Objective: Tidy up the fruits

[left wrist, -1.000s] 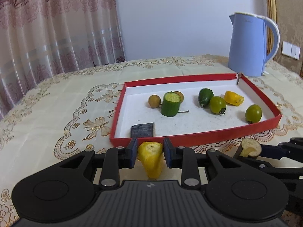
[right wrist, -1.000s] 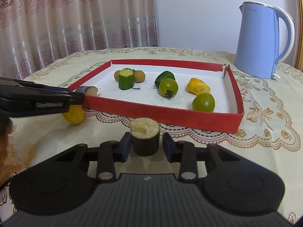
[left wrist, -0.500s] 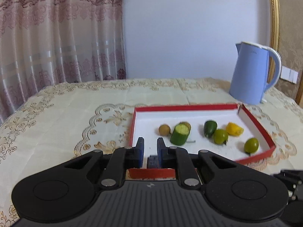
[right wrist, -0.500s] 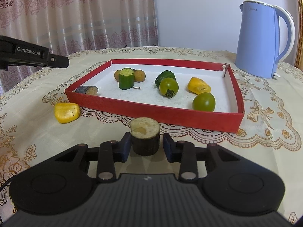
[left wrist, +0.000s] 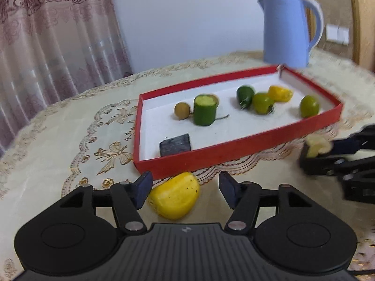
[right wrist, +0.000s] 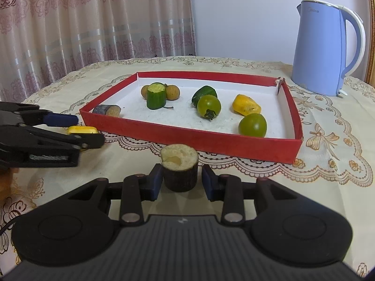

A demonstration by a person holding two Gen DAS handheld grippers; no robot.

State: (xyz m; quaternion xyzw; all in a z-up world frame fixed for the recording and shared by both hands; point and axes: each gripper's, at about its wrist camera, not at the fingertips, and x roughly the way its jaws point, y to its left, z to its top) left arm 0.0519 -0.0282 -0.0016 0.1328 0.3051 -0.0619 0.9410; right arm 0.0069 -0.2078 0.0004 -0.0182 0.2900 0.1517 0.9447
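Inside the red tray (right wrist: 187,135) there are two green tomatoes (right wrist: 209,106), two brown longans (right wrist: 172,91), one cucumber piece (right wrist: 155,95), one dark green fruit (right wrist: 203,93), one yellow piece (right wrist: 246,105) and one dark cut piece (right wrist: 106,110). Outside the tray lie one more yellow piece (left wrist: 174,195) and one dark cut cylinder (right wrist: 180,170). Behind the tray stands one blue kettle (right wrist: 324,49).

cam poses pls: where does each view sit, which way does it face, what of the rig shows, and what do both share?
Left wrist: sits on the left tool, facing the red tray and the yellow piece lying between its open fingers; the right tool shows at the right edge.
Right wrist: sits on the right tool, facing the tray's long side, shut on a dark cylinder piece; the left tool enters from the left.
Shared: tray, its fruits, blue kettle, yellow piece.
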